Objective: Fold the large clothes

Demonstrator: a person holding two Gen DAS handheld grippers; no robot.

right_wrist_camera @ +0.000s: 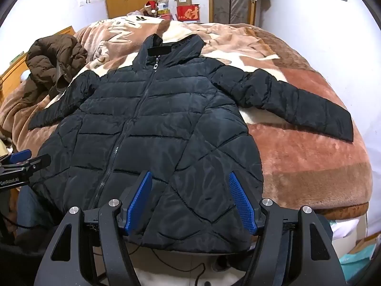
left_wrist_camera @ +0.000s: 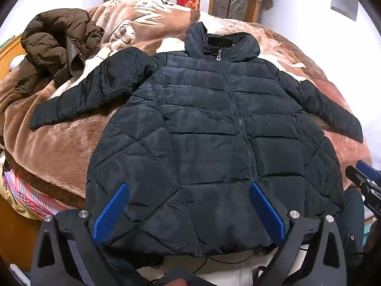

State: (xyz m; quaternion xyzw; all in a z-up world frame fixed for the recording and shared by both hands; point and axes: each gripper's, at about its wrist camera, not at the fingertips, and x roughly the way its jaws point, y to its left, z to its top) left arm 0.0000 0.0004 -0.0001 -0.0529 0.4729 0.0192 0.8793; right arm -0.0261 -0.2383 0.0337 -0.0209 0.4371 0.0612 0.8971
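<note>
Jacket (left_wrist_camera: 214, 128) lies flat, zipped, on the bed (left_wrist_camera: 59, 147) — left gripper (left_wrist_camera: 188, 205) and right gripper (right_wrist_camera: 190, 200) hover with jaws apart, empty — best pinch a sleeve cuff first, folding inward.

Even indoor light filling both views; white walls (left_wrist_camera: 309, 4) blowing out to glare. Fisheye bending bed (right_wrist_camera: 309, 155) edges, black vignette cutting corners. Black puffer jacket (left_wrist_camera: 202, 124) showing faint sheen, detail staying sharp.

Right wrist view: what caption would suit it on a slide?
Open right gripper poised above the hem of a zipped black puffer jacket spread flat on a brown blanket.
</note>
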